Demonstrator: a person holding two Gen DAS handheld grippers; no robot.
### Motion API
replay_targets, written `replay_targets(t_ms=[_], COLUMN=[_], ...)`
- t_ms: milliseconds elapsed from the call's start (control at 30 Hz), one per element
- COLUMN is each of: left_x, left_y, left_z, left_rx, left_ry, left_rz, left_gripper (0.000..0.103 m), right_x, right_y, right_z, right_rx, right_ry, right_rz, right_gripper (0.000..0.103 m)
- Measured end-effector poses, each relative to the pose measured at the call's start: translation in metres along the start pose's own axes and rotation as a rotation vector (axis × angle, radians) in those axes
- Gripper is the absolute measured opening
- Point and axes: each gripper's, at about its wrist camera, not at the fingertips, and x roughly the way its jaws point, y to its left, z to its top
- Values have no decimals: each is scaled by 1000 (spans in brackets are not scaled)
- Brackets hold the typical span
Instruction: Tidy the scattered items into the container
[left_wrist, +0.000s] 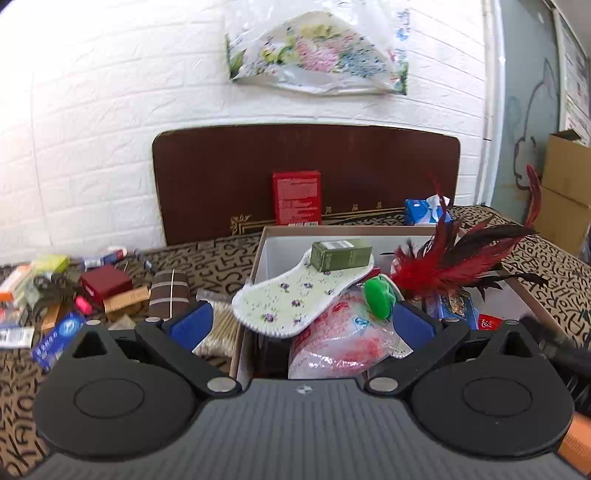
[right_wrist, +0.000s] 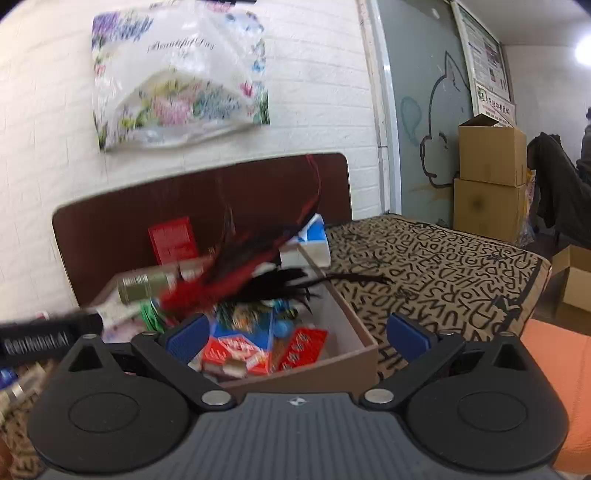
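Between my left tongs' ribbed blue pads (left_wrist: 190, 325), a quilted cloth insole (left_wrist: 291, 295) lies over crinkly glossy plastic bag (left_wrist: 340, 343). Ahead, a matt cardboard box (left_wrist: 369, 233); right, soft red feathers (left_wrist: 450, 262). Beyond stands a polished wood headboard (left_wrist: 221, 177).

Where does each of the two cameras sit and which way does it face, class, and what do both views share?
Left wrist: on the left gripper, open, facing the headboard over the box; the floral insole lies ahead, loose items to the left.
Right wrist: on the right gripper, open, over the box's right end; patterned bed beyond.
Shared: the box, red feathers, green carton.
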Motion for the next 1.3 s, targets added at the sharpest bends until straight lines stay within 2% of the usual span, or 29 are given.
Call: replay_targets(t_ms=[100, 200, 300, 433, 600, 733, 900, 1300], left_x=[4, 2, 0, 0, 5, 4, 1, 2], left_y=[-2, -7, -7, -14, -7, -12, -15, -13], left_z=[3, 4, 2, 2, 2, -1, -1, -2], left_rx=[-33, -43, -36, 13, -41, 5, 41, 42], left_ry=[29, 22, 3, 15, 76, 46, 19, 25], left_rz=[13, 58, 35, 62, 22, 76, 100, 88], left_gripper=[103, 103, 103, 103, 103, 103, 103, 103], right_x=[2, 0, -3, -4, -4, -4, -4, -3], right_y=[6, 9, 9, 11, 14, 16, 17, 18], right_z=[0, 1, 0, -1, -2, -3, -4, -6], right_rx=[-19, -34, -33, -28, -34, -44, -48, -42], right_ry=[5, 11, 11, 22, 27, 36, 41, 48], right_rz=[2, 9, 21, 23, 29, 27, 27, 31], right_gripper=[103, 103, 103, 103, 103, 103, 103, 103])
